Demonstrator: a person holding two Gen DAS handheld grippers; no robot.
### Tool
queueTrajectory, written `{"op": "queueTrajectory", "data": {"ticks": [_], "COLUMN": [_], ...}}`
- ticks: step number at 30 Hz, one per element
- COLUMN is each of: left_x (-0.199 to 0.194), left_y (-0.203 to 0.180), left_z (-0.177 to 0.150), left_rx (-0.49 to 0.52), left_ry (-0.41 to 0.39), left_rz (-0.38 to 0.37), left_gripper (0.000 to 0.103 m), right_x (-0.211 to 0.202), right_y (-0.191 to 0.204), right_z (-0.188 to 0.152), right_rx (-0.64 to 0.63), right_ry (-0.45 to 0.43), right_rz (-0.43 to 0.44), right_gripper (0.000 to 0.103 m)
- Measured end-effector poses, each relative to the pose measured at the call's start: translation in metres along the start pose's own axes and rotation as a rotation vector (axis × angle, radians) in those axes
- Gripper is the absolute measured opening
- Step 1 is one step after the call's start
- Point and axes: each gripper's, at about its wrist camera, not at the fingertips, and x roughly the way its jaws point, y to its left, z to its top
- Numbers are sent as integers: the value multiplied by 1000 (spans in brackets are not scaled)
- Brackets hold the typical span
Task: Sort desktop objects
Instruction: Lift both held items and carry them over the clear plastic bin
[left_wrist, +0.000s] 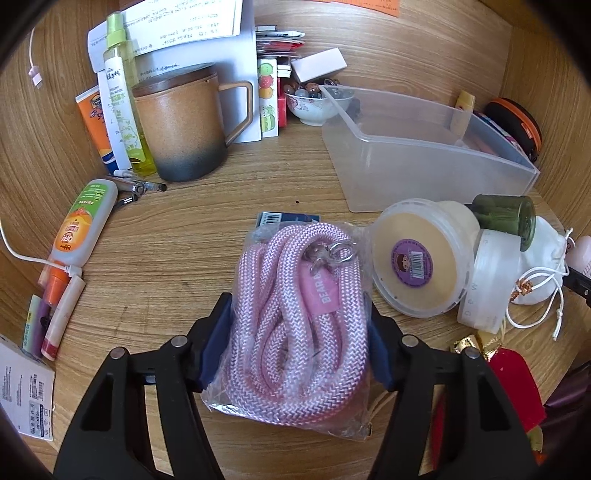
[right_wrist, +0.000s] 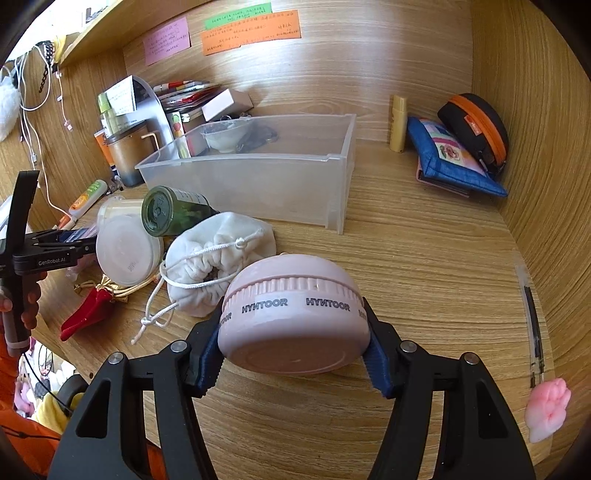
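Observation:
My left gripper (left_wrist: 297, 343) is shut on a bagged pink braided rope (left_wrist: 295, 321), held just over the wooden desk. My right gripper (right_wrist: 293, 354) is shut on a round pink HYNTOOR case (right_wrist: 295, 317), its blue pads (right_wrist: 208, 354) pressing both sides. A clear plastic bin (left_wrist: 417, 158) stands behind; it also shows in the right wrist view (right_wrist: 258, 181). The left gripper also shows at the left of the right wrist view (right_wrist: 55, 247).
A cream tub (left_wrist: 417, 258), white tape roll (left_wrist: 487, 277), green jar (right_wrist: 170, 214), white drawstring pouch (right_wrist: 218, 262) and red pouch (right_wrist: 88, 310) crowd the middle. A brown mug (left_wrist: 181, 129), bottles, pens and papers stand left. A blue pouch (right_wrist: 458, 162) and black-orange case (right_wrist: 476, 129) lie far right.

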Motion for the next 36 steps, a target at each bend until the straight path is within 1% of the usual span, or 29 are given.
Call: {"op": "queueTrajectory", "data": {"ticks": [8, 13, 21, 28, 36], "left_x": [-11, -23, -43, -51, -71], "left_y": [9, 11, 3, -7, -11], "left_z": [-1, 0, 6, 17, 41], "left_rx": [-34, -44, -34, -22, -17], "left_ry": [-22, -56, -111, -139, -211], "left_rz": [6, -6, -39, -39, -36], "left_gripper": [61, 60, 60, 60, 60], "right_x": [-10, -16, -21, -25, -33], "right_y": [2, 2, 4, 4, 8], "right_z": [6, 10, 16, 31, 55], "right_rx": [-9, -12, -30, -54, -99], "right_ry": [-29, -46, -56, -69, -95], "right_rz": [7, 16, 15, 18, 21], "right_gripper": [60, 60, 60, 60, 60]}}
